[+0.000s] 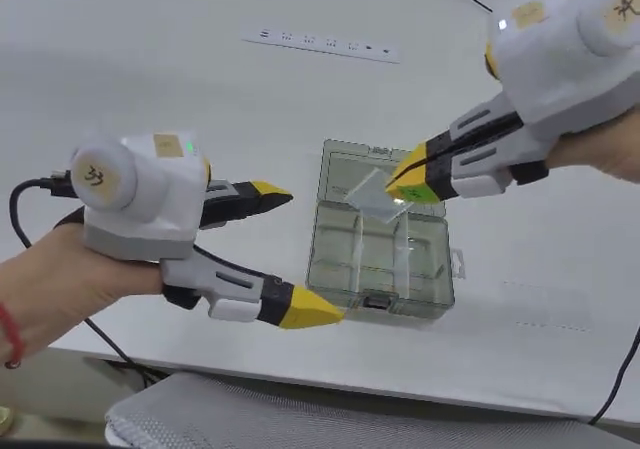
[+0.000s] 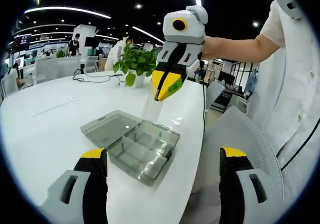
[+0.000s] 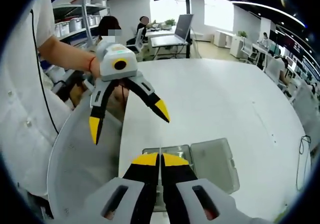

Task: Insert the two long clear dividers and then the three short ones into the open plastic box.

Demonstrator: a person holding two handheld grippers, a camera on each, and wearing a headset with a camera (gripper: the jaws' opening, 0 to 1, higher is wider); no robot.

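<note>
White surface (image 1: pixel 150 59), head view: the open plastic box (image 1: pixel 420 304) lies near the near edge, its lid (image 1: pixel 350 164) laid flat toward the far edge. Partitions (image 1: pixel 356 249) stand inside the box; their count cannot be read. The right gripper (image 1: pixel 405 187) has its fingers closed on a clear divider (image 1: pixel 372 197), held tilted above the far half of the box. The left gripper (image 1: pixel 308 256) hovers just beside the box's left wall, fingers spread wide and holding nothing.

Left gripper view: its own fingers (image 2: pixel 92 156) stand wide on either side of the box (image 2: pixel 127 166). The right gripper (image 2: pixel 165 87) carries the divider (image 2: pixel 151 109) hanging below its tips, apart from the box.

Right gripper view: its own fingers (image 3: pixel 147 160) are pressed together over the box, with the lid (image 3: pixel 215 164) beside them. The left gripper (image 3: pixel 129 124) is open beyond.

Hazards, as judged:
- The tilted divider may miss its slots and jam across the partitions.
- Nothing steadies the box, so a downward push may slide it toward the near edge.
- A tip-only grip on smooth plastic may slip.
</note>
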